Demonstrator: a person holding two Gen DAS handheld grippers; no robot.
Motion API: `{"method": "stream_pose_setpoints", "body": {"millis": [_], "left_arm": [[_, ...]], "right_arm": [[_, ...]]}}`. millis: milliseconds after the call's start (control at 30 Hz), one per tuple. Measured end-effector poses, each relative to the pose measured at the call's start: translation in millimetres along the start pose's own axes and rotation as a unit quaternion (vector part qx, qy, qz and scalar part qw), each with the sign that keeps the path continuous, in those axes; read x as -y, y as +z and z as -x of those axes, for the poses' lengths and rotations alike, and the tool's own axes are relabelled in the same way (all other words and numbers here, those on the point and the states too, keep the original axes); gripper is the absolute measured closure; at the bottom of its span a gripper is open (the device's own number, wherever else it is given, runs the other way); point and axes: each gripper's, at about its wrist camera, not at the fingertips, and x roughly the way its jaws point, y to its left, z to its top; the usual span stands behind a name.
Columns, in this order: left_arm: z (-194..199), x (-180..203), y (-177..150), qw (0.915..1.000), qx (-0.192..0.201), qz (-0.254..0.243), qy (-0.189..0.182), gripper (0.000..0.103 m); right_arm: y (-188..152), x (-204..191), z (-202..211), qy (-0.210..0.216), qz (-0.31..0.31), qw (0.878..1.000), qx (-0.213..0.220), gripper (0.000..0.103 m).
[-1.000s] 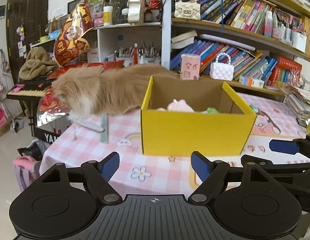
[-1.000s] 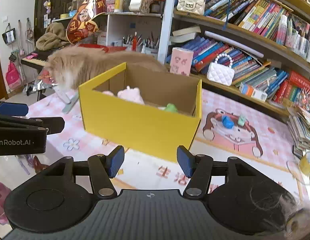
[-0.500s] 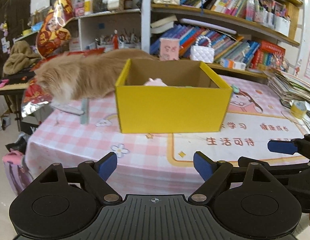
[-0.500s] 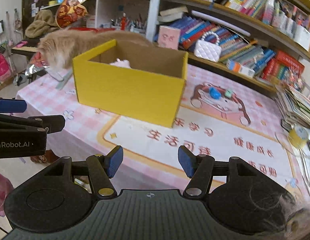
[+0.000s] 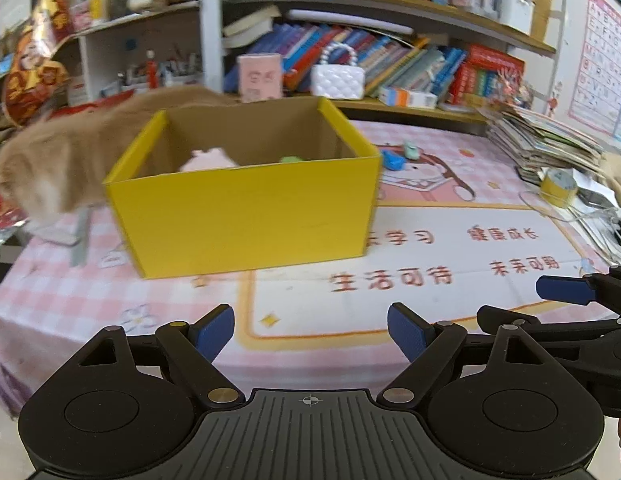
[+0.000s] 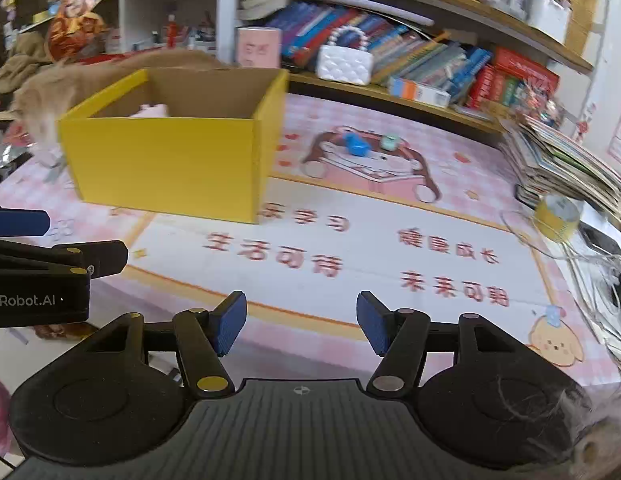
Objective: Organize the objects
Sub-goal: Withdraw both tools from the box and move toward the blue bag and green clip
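Jaws on both grippers are spread apart with nothing between them, left gripper [image 5: 310, 334] wider than the right gripper [image 6: 297, 322], both hanging over the near edge of the table [image 6: 390, 208]. The yellow box [image 5: 246, 216] sits on the left part, open top, with a pink toy [image 5: 208, 159] and a green bit [image 5: 294, 159] inside. A blue toy [image 6: 356, 145] and a teal one [image 6: 389, 142] lie on the cloth just right of the box. A fluffy cat [image 5: 58, 160] is behind the box's left side.

Pink checked surface [image 6: 450, 152] with cartoon mat, open yellow box [image 6: 166, 160] far left, blue toy [image 6: 356, 145] and small teal toy [image 6: 389, 142] just right of it, book stack [image 6: 566, 168] and yellow tape roll [image 6: 556, 216] far right, fluffy cat [image 5: 58, 160] behind box.
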Motion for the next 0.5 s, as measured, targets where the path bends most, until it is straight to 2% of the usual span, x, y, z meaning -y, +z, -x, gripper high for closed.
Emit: {"method": "stream_pose_setpoints", "body": {"millis": [500], "left_arm": [[-79.8,91.6,47.1,0.9975,-0.043,-0.023,-0.050,0.017]], "right_arm": [[25.4,110.6,-51.4,-0.026,-0.042,0.998,-0.028,0.044]]}}
